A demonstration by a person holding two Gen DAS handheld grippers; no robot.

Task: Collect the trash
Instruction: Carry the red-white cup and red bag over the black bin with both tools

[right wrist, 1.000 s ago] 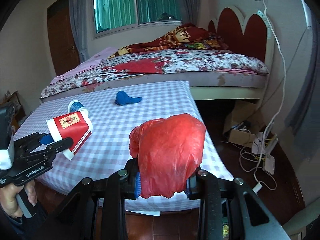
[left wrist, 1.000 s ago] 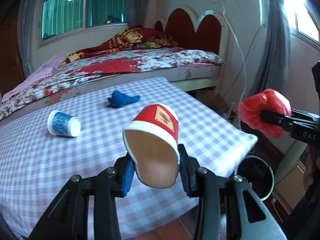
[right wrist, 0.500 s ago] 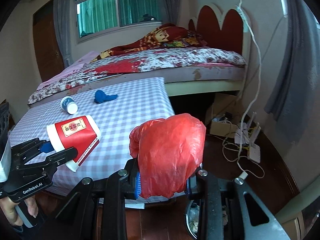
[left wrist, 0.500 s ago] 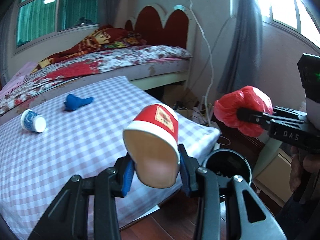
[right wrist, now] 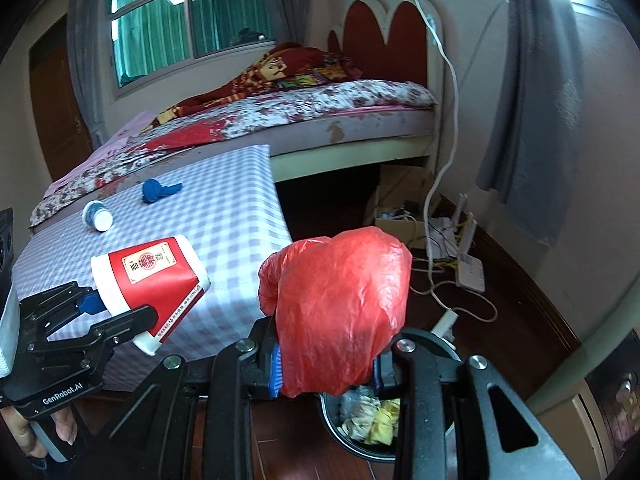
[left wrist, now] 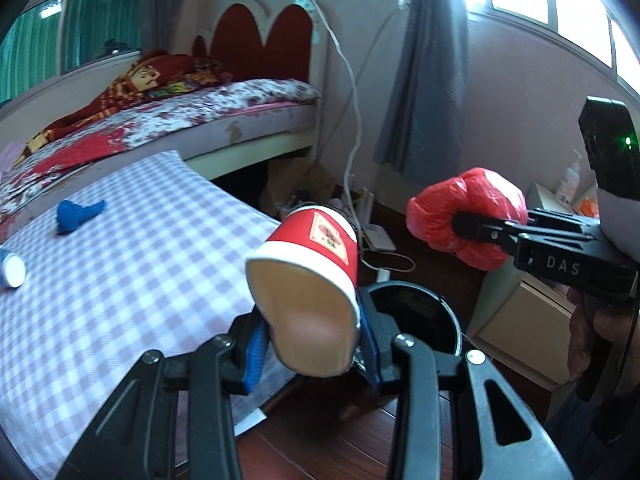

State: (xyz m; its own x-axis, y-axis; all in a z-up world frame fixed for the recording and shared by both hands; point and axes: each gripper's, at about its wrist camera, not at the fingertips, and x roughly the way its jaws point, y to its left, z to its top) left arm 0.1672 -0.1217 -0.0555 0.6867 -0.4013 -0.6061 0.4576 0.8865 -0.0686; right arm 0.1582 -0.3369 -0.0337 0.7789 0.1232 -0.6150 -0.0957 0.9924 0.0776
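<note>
My left gripper pinches the red paper cup and my right gripper the crumpled red bag, both near the partly filled bin; blue cup and blue wad remain on the far table.

The trash bin's mouth lies open below, the checkered table's edge just left of it.

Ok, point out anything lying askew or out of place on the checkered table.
A small blue-and-white cup lies tipped on its side on the checkered table, and a crumpled blue wad sits loose near the far edge. Neither has been collected.
</note>
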